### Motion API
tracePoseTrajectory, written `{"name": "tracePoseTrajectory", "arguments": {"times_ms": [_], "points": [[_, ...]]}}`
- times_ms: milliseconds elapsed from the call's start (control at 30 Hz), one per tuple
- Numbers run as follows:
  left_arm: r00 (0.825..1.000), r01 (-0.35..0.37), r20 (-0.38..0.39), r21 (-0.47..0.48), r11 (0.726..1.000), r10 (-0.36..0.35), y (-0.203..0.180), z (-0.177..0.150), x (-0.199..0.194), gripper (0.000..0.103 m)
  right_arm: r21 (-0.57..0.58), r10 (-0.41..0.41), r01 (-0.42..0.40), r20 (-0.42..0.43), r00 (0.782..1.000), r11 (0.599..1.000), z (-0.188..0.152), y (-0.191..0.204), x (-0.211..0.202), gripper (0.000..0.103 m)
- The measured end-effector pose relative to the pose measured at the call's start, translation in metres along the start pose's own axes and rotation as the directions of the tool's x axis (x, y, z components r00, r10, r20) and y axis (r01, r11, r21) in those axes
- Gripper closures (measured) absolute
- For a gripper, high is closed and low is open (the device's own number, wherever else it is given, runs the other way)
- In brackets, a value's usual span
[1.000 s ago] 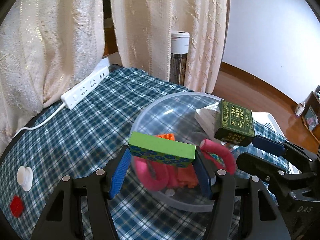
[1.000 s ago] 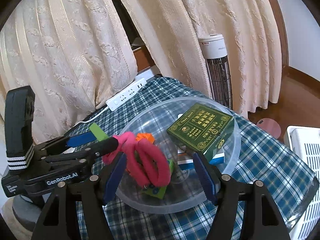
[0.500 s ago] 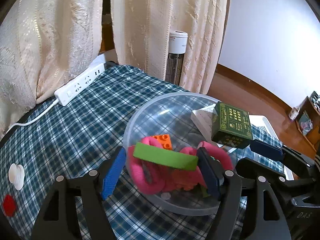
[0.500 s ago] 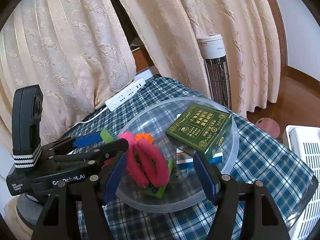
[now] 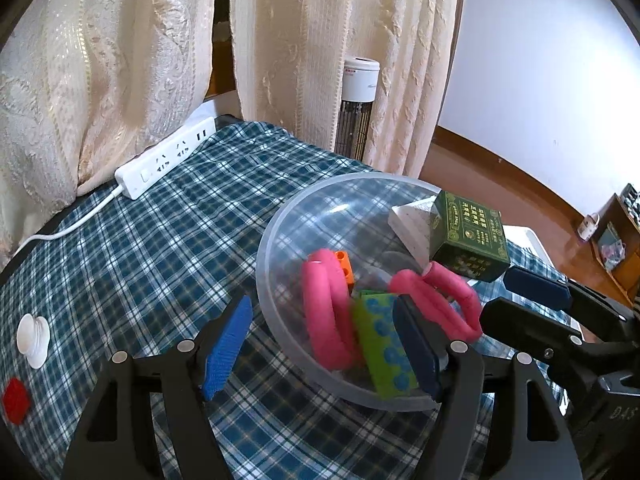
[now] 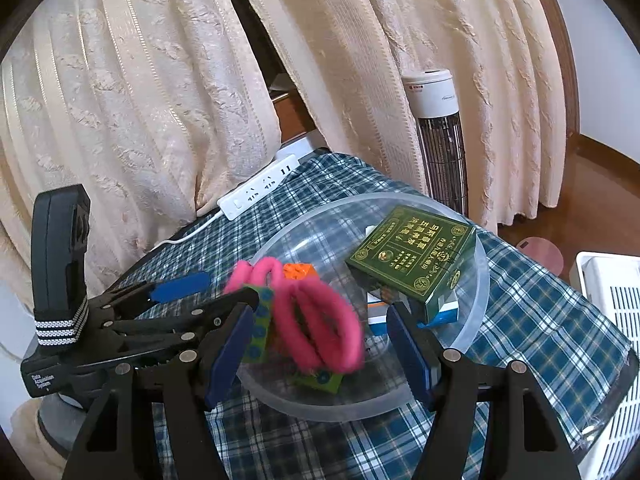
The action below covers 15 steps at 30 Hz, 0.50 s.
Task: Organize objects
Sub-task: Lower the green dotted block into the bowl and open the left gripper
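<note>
A: Where does the green block [image 5: 383,350] lie against the left gripper [image 5: 324,344]?

B: In the clear bowl [image 5: 280,216], tilted on the near wall, touching or just beside the gripper's right pad; the left pad sits outside the rim over the cloth. The jaws are spread and released, with nothing pinched between them

A: And the right gripper [image 6: 320,350]?

B: Spread as well, over the bowl's near edge, clasping nothing. The pink loops [image 6: 316,316] and an orange brick [image 6: 298,271] lie between and beyond its pads; the dark green box [image 6: 412,258] leans on the far right side of the bowl, on top of a white and blue carton [image 6: 444,308]

A: The surface and the room?

B: A blue plaid cloth [image 5: 160,240] covers the table. From the left: a red piece [image 5: 15,400], a white knob [image 5: 33,338], a white power strip [image 5: 166,158] by the cream curtains [image 5: 120,60], a tower fan [image 6: 438,128], then a white basket [image 6: 612,320]

A: Anything hard to make out?

B: The basket is cut off at the edge, the pink loops are blurred, and I cannot tell what lies beneath them
</note>
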<state>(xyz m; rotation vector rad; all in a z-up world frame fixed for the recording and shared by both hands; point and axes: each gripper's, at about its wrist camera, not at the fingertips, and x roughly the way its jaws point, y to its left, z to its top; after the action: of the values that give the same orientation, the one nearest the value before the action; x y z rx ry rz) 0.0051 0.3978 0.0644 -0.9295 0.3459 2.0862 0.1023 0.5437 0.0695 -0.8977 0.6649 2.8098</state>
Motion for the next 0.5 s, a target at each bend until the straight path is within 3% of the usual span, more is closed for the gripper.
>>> {"name": "tracePoseTrajectory", "arguments": {"times_ms": [500], "points": [[0.999, -0.04, 0.014, -0.064, 0.997, 0.041, 0.026, -0.011, -0.02, 0.029, -0.027, 0.022, -0.023, -0.018, 1.0, 0.999, -0.006, 0.02, 0.003, 0.031]]}}
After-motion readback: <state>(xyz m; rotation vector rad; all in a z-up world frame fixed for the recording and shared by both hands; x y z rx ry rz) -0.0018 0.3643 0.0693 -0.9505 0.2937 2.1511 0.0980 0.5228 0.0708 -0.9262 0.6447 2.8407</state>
